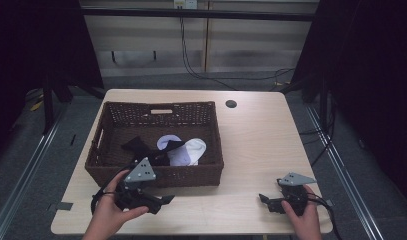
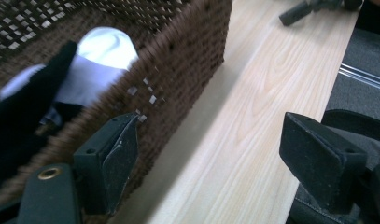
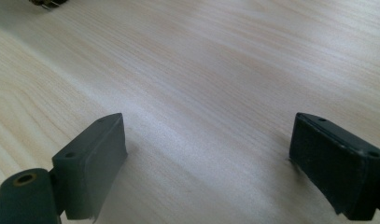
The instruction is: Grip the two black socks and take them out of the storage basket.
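Nearest the camera, two hands come in over the near edge of the pale wood-grain worktop (image 1: 251, 150), each holding a black hand-held gripper. On the left, the left hand-held gripper (image 1: 163, 201) lies just in front of the near wall of the basket (image 1: 156, 176), its jaws pointing right along that wall and spread apart with nothing between them; in the left gripper view (image 2: 211, 154) one jaw sits close against the woven wall while the other hangs over bare wood. At the near right, the right hand-held gripper (image 1: 262, 199) points left, low over the worktop, and the right gripper view (image 3: 208, 154) shows its jaws wide and released.

Rectangular and dark brown, the basket is of coarse wicker with a handle slot in its far wall; its long axis runs left to right, on the left half of the worktop. Inside lie soft socks: a black sock (image 1: 141, 147) toward the left and a white sock (image 1: 191, 150) to the right, overlapping.
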A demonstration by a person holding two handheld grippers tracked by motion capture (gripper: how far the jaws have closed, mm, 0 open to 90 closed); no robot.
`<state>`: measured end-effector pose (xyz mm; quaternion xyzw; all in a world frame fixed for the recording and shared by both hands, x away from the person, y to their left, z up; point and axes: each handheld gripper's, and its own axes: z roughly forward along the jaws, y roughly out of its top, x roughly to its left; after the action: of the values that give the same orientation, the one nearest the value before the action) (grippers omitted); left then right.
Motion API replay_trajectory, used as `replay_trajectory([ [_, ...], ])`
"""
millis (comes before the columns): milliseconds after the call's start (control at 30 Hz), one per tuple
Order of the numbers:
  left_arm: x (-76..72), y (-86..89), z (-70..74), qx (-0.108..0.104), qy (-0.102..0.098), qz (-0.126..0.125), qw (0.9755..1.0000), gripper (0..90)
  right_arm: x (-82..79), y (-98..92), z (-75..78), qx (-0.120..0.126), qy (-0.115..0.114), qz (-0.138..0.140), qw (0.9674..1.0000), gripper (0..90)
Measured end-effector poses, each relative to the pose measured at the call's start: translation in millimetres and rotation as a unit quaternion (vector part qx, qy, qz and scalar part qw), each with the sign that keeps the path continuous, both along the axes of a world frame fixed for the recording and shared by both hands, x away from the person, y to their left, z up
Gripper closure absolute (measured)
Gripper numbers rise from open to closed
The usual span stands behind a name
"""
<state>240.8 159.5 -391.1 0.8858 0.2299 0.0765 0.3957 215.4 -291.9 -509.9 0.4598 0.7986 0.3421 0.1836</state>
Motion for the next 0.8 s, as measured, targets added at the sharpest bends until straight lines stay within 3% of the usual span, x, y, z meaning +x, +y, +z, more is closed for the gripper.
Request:
replay_trajectory([
  [300,23.1,15.0,34.7,-0.006,0.009,0.028,0.9995,19.7,-0.1,0.1,0.1,0.0,0.002,-0.001,1.0,10.2],
  [433,33.4,19.9,42.6,-0.004,0.013,0.046,0.9988,20.3,0.0,0.0,0.1,0.0,0.001,0.0,1.0,10.3],
  [667,57.1,24.1,51.0,0.019,0.047,0.089,0.9947,20.7,-0.1,0.1,0.1,0.0,0.002,-0.001,1.0,10.3],
  [800,69.6,26.4,52.1,0.018,0.067,0.103,0.9922,20.7,0.0,0.1,0.1,0.0,0.001,0.0,1.0,10.2],
])
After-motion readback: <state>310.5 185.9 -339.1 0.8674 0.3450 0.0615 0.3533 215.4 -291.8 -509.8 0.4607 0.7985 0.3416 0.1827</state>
